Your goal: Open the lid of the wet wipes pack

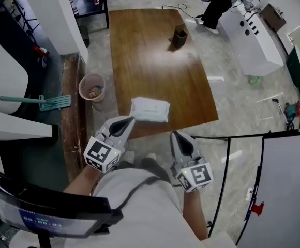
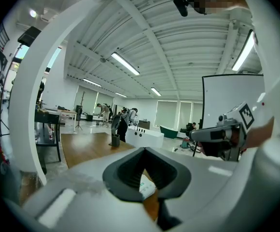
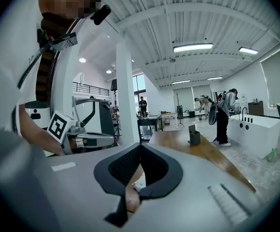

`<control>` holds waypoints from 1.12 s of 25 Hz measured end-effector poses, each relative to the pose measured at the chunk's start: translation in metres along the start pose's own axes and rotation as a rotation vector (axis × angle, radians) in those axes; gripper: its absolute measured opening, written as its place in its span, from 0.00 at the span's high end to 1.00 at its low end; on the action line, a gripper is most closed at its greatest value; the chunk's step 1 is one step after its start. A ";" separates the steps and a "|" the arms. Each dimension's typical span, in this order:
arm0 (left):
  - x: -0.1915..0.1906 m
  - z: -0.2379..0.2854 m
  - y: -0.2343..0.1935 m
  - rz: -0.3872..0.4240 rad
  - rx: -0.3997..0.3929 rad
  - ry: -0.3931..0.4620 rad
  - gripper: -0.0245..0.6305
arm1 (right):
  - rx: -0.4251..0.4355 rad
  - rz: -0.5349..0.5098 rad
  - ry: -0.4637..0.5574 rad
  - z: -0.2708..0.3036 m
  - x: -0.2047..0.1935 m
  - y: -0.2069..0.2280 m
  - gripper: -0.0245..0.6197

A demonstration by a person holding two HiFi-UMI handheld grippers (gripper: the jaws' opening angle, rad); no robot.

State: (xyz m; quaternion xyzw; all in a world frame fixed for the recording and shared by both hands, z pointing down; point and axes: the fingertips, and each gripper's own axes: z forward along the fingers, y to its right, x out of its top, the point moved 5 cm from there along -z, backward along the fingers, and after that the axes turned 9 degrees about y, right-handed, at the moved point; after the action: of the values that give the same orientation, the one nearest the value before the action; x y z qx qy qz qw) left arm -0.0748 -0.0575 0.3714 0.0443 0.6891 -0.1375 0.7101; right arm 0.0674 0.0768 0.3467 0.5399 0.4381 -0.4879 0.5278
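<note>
The white wet wipes pack (image 1: 150, 110) lies flat near the front edge of the brown wooden table (image 1: 155, 61), with its lid down. My left gripper (image 1: 130, 120) is shut and holds nothing; its tip is just short of the pack's front left corner. My right gripper (image 1: 174, 134) is also shut and holds nothing; it hangs in front of the table's edge, to the front right of the pack. In the left gripper view a bit of the pack (image 2: 147, 186) shows through the loop of the left gripper (image 2: 144, 150). In the right gripper view the pack (image 3: 139, 182) shows the same way behind the right gripper (image 3: 140, 146).
A dark holder (image 1: 179, 36) stands at the table's far end. Left of the table are a pink bin (image 1: 92, 88) and a mop (image 1: 51, 102). A white counter (image 1: 256, 37) and a person stand at the far right. A white board (image 1: 289, 185) stands at my right.
</note>
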 end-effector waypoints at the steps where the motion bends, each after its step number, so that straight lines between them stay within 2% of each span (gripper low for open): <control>1: -0.002 0.001 -0.001 0.000 0.000 -0.005 0.96 | 0.002 0.001 -0.006 0.002 -0.002 0.001 0.95; 8: -0.011 0.010 -0.007 -0.002 0.036 -0.025 0.96 | 0.069 -0.014 -0.041 0.027 -0.013 0.016 0.95; 12: -0.019 0.019 -0.012 0.015 0.101 -0.036 0.96 | 0.158 -0.076 -0.085 0.048 -0.024 0.024 0.95; 17: -0.033 0.034 -0.018 -0.019 0.165 -0.065 0.96 | 0.274 -0.142 -0.147 0.078 -0.043 0.038 0.95; 24: -0.069 0.051 -0.025 -0.045 0.220 -0.128 0.95 | 0.392 -0.158 -0.245 0.115 -0.082 0.053 0.94; 28: -0.086 0.060 -0.028 -0.048 0.238 -0.162 0.96 | 0.455 -0.206 -0.310 0.129 -0.100 0.057 0.92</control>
State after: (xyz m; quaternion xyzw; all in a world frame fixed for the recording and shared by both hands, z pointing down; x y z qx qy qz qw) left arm -0.0252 -0.0878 0.4625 0.1007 0.6094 -0.2382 0.7495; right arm 0.1016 -0.0512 0.4585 0.5160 0.2841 -0.7013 0.4015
